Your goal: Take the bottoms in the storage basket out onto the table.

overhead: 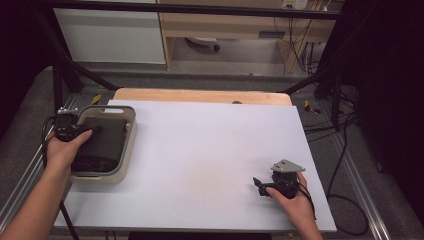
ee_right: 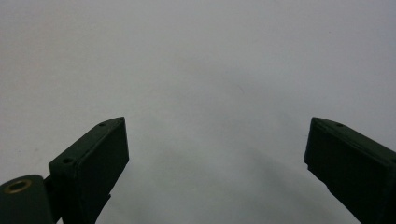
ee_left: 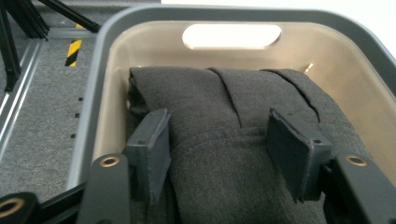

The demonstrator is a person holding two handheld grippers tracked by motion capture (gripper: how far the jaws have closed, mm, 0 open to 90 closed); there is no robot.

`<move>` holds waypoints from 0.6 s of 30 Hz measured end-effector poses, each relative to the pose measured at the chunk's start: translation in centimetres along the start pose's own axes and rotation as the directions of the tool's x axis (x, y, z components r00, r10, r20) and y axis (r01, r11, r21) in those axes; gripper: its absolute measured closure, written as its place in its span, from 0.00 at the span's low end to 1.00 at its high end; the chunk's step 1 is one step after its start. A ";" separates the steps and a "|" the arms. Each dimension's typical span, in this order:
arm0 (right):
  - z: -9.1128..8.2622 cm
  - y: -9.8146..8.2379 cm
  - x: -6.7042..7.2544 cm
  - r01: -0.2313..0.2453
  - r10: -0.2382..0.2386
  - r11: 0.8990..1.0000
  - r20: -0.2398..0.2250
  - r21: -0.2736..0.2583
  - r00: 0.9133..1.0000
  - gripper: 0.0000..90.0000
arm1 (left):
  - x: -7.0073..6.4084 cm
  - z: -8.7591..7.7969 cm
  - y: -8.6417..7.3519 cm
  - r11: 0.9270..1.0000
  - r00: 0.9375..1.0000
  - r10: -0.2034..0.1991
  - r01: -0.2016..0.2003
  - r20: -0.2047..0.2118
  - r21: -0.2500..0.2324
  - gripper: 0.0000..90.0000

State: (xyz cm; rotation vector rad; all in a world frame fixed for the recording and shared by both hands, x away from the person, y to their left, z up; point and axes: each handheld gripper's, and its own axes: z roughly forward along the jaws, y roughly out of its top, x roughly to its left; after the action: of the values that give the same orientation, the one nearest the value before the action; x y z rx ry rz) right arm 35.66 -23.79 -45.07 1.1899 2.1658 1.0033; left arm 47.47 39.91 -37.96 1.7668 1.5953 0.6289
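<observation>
A beige bin (overhead: 131, 135) with a grey rim stands at the table's left edge and holds a folded dark grey cloth (overhead: 107, 140). My left gripper (overhead: 92, 131) reaches down into the bin. In the left gripper view its jaws (ee_left: 219, 126) bracket a raised fold of the cloth (ee_left: 224, 93), and both pads touch the fabric, with the bin wall (ee_left: 140, 46) behind. My right gripper (overhead: 257, 186) rests low over the white table (overhead: 210, 140) at the front right. Its jaws (ee_right: 217, 126) stand wide apart with nothing between them.
A wooden board (overhead: 200, 95) shows behind the white tabletop. Black frame bars (overhead: 65, 75) rise at the back left and right. Cables (overhead: 345, 165) trail along the floor at the right. The bin has a handle slot (ee_left: 232, 36) in its far wall.
</observation>
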 end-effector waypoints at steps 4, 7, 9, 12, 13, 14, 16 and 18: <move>0.0 0.0 0.1 -0.001 0.001 1.000 -0.004 0.004 1.000 0.08 | -0.2 0.4 -0.2 1.000 0.998 -0.021 0.021 0.057 -0.008 0.51; 0.1 0.0 0.1 0.001 -0.001 1.000 -0.006 0.004 1.000 0.08 | -0.7 0.6 -0.1 1.000 0.997 -0.003 0.004 0.080 -0.011 0.53; 0.1 0.0 0.1 0.005 -0.005 1.000 -0.008 0.006 1.000 0.08 | -0.8 0.7 -0.1 1.000 0.996 -0.001 0.002 0.084 -0.011 0.52; 0.2 0.0 0.1 0.007 -0.007 1.000 -0.007 0.009 1.000 0.08 | -0.7 0.5 0.1 0.999 0.996 0.003 -0.001 0.085 -0.033 0.47; 0.2 0.0 0.1 0.007 -0.007 1.000 -0.007 0.009 1.000 0.08 | -0.6 0.4 0.2 0.999 0.996 -0.003 0.007 0.088 -0.045 0.47; 0.2 0.0 0.1 0.006 -0.006 1.000 -0.007 0.010 1.000 0.07 | -0.3 0.2 0.5 0.999 0.998 0.007 -0.004 0.060 -0.046 0.39; 0.2 0.0 0.1 0.004 -0.004 1.000 -0.009 0.017 1.000 0.07 | -0.1 0.2 0.6 0.999 0.999 0.019 -0.017 0.033 -0.045 0.33; 0.2 0.0 0.2 0.011 -0.011 1.000 -0.010 0.017 1.000 0.07 | 0.1 0.5 0.5 0.999 0.999 0.024 -0.023 0.030 -0.025 0.28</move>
State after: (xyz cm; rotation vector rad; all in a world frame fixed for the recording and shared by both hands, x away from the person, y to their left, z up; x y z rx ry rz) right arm 35.70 -23.56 -45.21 1.1826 2.1900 0.9896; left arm 48.15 39.95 -37.91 1.7710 1.5418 0.6274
